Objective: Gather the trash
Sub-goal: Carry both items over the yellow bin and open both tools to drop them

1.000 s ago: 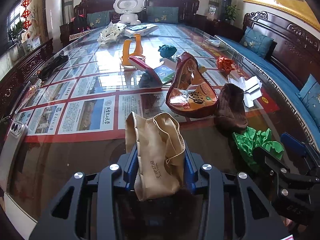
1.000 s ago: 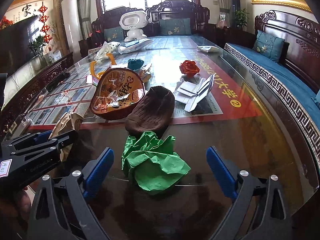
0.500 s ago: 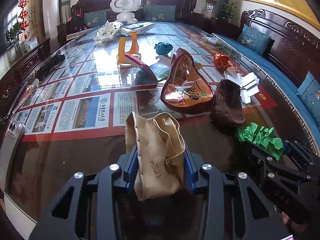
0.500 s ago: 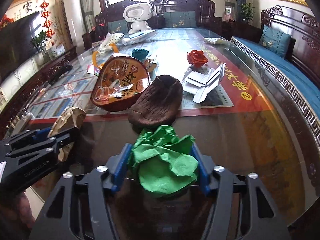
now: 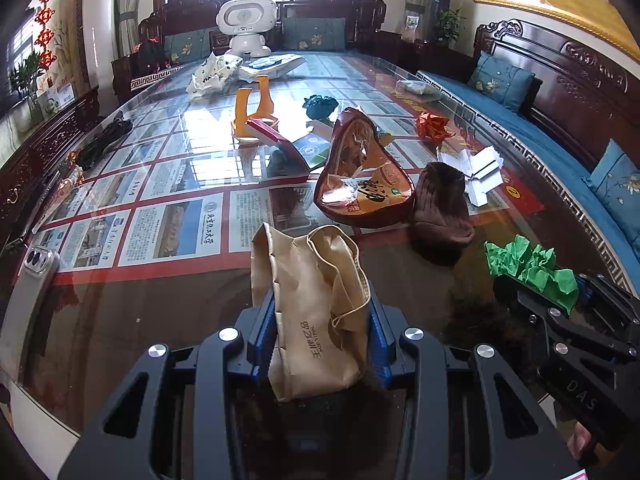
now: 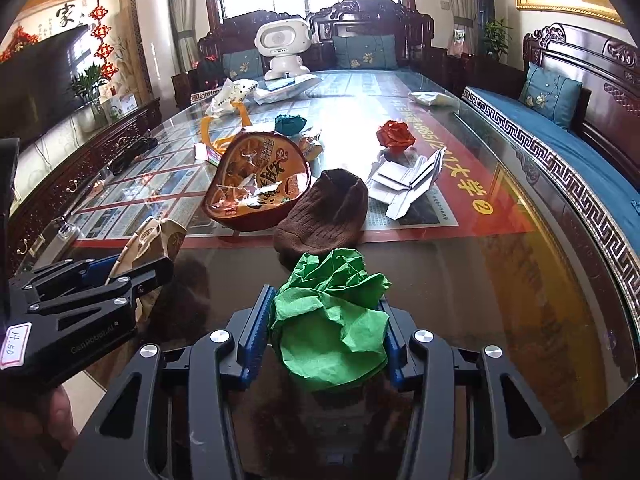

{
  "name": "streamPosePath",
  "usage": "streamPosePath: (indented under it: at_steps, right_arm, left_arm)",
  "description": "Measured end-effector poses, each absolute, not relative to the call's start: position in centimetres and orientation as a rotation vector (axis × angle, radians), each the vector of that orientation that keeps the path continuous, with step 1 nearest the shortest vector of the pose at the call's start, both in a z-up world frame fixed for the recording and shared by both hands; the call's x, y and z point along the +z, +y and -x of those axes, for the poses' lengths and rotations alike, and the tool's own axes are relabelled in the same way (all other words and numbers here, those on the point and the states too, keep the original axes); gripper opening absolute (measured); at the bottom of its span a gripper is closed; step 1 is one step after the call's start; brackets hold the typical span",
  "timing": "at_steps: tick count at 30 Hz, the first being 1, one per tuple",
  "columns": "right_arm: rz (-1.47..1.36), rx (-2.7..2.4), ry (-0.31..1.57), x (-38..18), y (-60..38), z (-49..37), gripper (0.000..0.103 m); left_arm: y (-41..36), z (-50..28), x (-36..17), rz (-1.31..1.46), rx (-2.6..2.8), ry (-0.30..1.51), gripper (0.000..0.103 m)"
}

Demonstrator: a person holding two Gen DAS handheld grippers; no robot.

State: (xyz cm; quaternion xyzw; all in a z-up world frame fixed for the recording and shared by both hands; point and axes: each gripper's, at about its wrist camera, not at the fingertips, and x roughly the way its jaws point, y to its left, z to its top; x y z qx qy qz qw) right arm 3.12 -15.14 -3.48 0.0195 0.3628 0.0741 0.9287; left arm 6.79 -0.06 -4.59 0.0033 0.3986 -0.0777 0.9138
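Right wrist view, right claw (image 6: 326, 330) closing on green paper (image 6: 332, 320), left claw (image 5: 322, 328) gripping paper bag (image 5: 312, 304), glass worktop (image 6: 500, 280).

On the tabletop (image 6: 500, 280), the sock (image 6: 326, 212) lies just behind the crumpled paper (image 6: 332, 328), touching the noodle bowl (image 6: 256, 182) on its left. Folded paper (image 6: 404, 188) lies right of the sock; the paper bag (image 5: 316, 312) stands left.

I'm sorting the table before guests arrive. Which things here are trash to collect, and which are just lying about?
Trash job: paper bag in left gripper; green paper in the closing right gripper; noodle wrapper.

Lying about: brown sock, toy robot, blue cushions.
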Motion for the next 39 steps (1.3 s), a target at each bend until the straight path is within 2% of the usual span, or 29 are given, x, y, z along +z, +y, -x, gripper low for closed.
streamPosePath:
  at_steps: [8, 17, 25, 32, 36, 37, 39]
  right_arm:
    - [-0.037, 0.138, 0.673, -0.9, -15.4, 0.9, 0.046]
    - [-0.017, 0.092, 0.630, 0.8, -16.4, 9.3, 0.046]
    - [-0.034, 0.026, 0.677, -1.1, -16.9, 16.4, 0.046]
    - [-0.069, -0.043, 0.768, -5.0, -17.4, 21.0, 0.047]
    - [-0.049, -0.077, 0.803, -6.3, -17.4, 21.9, 0.057]
    - [-0.040, -0.095, 0.808, -6.5, -17.4, 22.0, 0.066]
    - [-0.019, -0.112, 0.817, -6.7, -17.3, 21.9, 0.071]
  left_arm:
    - [-0.1, -3.9, -3.2, 0.006, -0.224, 0.797, 0.040]
    - [-1.7, 1.9, -2.2, -0.022, -0.364, 0.797, 0.040]
    - [-4.4, 8.3, -3.8, -0.070, -0.515, 0.842, 0.040]
    - [-6.3, 12.3, -5.3, -0.142, -0.599, 0.864, 0.040]
    - [-6.7, 13.6, -6.0, -0.142, -0.614, 0.875, 0.040]
    - [-6.9, 13.8, -6.1, -0.146, -0.620, 0.876, 0.040]
    - [-7.1, 14.0, -6.3, -0.148, -0.629, 0.885, 0.040]
